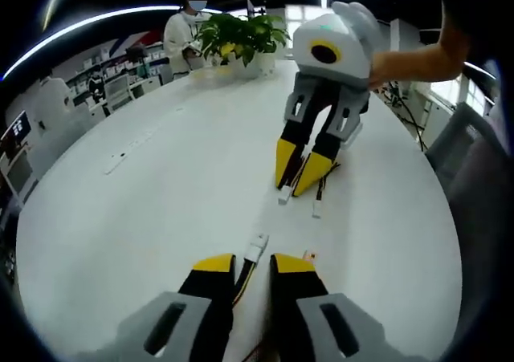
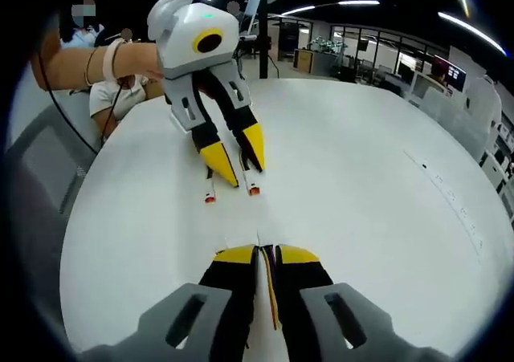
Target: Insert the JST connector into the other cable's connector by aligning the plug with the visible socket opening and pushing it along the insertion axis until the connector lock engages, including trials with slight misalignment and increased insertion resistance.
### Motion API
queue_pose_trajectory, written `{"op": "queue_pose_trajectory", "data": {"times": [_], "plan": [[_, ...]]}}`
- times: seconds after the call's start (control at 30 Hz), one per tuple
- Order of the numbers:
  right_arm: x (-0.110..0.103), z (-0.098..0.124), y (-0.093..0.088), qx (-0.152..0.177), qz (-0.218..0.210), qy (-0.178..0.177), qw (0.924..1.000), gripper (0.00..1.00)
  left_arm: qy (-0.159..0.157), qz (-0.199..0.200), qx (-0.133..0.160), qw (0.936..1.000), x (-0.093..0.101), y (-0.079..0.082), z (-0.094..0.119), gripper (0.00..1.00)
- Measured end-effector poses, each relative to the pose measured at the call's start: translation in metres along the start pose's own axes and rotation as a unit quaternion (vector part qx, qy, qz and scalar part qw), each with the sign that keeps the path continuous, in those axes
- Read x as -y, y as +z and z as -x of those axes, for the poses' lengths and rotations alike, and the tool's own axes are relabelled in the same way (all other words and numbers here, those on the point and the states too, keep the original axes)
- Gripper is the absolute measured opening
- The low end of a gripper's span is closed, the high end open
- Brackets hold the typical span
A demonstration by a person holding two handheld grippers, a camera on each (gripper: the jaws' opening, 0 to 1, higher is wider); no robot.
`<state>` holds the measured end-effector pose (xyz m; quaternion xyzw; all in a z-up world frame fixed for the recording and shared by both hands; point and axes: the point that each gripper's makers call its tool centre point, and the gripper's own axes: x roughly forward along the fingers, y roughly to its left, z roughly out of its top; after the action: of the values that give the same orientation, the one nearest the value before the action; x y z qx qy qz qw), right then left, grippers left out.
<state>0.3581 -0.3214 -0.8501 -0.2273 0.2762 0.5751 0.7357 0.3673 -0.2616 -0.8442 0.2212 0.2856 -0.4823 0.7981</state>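
Our left claw (image 1: 252,267) pinches its cable (image 1: 245,280) just behind the white connector (image 1: 256,247), which pokes forward over the worktop (image 1: 161,201). Across from it, our right claw (image 2: 265,255) is clamped on the other cable (image 2: 271,294), its connectors (image 1: 285,193) resting on the worktop. These look feather-light with limp wires and small plastic housings, so we'd grip close behind the housing.

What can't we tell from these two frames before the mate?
- Socket opening of the white connector held by the left tool: too small, left gripper view.
- Cable in the right tool: its tip is hidden between the closed jaws, right gripper view.
- Loose connector ends on the table: too small to tell plug from socket.
- Lock latch: not resolvable.
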Motion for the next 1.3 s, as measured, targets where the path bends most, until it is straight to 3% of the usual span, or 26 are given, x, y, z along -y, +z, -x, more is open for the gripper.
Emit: {"op": "queue_pose_trajectory", "data": {"times": [0.43,1.1,1.3], "plan": [[0.0,-0.001,0.001,0.004,0.007,0.01,0.9999,0.04,-0.019,-0.005,0.012,0.9997,0.004,0.0,0.0,0.02],[0.0,-0.003,0.002,0.005,0.026,0.021,0.9994,0.04,-0.041,-0.013,0.025,0.9988,0.007,0.001,0.001,0.0],[0.001,0.002,0.011,0.016,0.031,0.019,0.9992,0.04,-0.046,-0.016,0.034,0.9982,0.01,0.009,0.004,0.0]]}}
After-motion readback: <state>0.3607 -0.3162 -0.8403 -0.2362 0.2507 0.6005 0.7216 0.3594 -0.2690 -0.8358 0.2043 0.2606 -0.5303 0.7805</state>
